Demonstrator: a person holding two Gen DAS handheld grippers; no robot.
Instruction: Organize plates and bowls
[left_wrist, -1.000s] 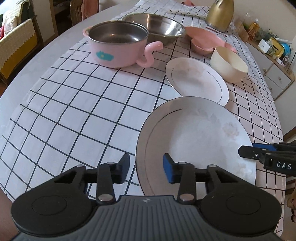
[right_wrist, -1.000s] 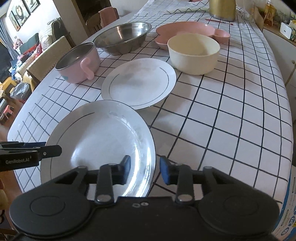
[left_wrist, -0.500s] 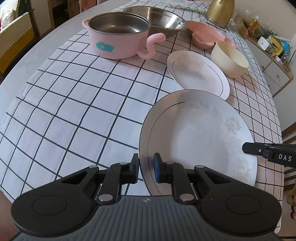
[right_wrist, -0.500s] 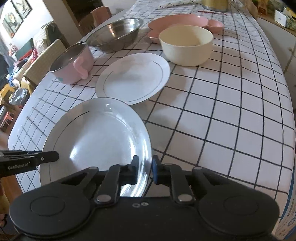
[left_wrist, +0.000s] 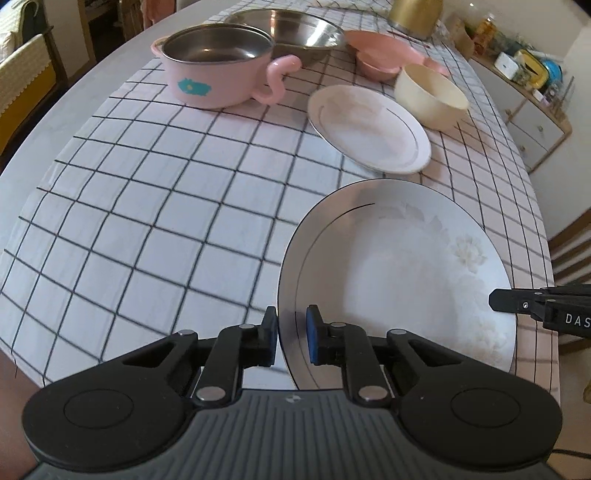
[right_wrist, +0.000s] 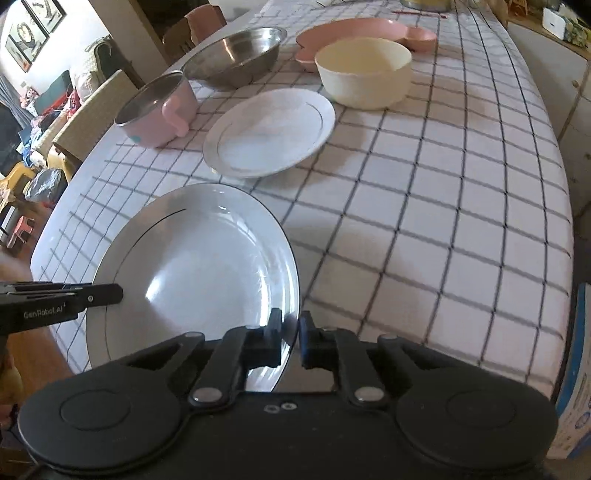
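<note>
A large white plate (left_wrist: 402, 273) with a faint flower print is held above the checked tablecloth by both grippers. My left gripper (left_wrist: 291, 338) is shut on its left rim. My right gripper (right_wrist: 290, 341) is shut on its right rim; the plate also shows in the right wrist view (right_wrist: 195, 269). A smaller white plate (left_wrist: 369, 127) (right_wrist: 269, 131) lies on the cloth beyond it. Further back stand a cream bowl (left_wrist: 430, 96) (right_wrist: 365, 72), a pink pot with a steel inside (left_wrist: 218, 70) (right_wrist: 159, 110), a steel bowl (left_wrist: 295, 31) (right_wrist: 236, 55) and a pink dish (left_wrist: 380, 51) (right_wrist: 351, 31).
A gold kettle (left_wrist: 415, 13) stands at the far end of the table. A cabinet with clutter (left_wrist: 532, 77) runs along the right. Chairs (right_wrist: 88, 118) stand at the left side of the table. The table edge (right_wrist: 565, 236) drops off at the right.
Both grippers closed from open onto opposite rims of the large plate, then lifted it off the cloth and carried it a little forward.
</note>
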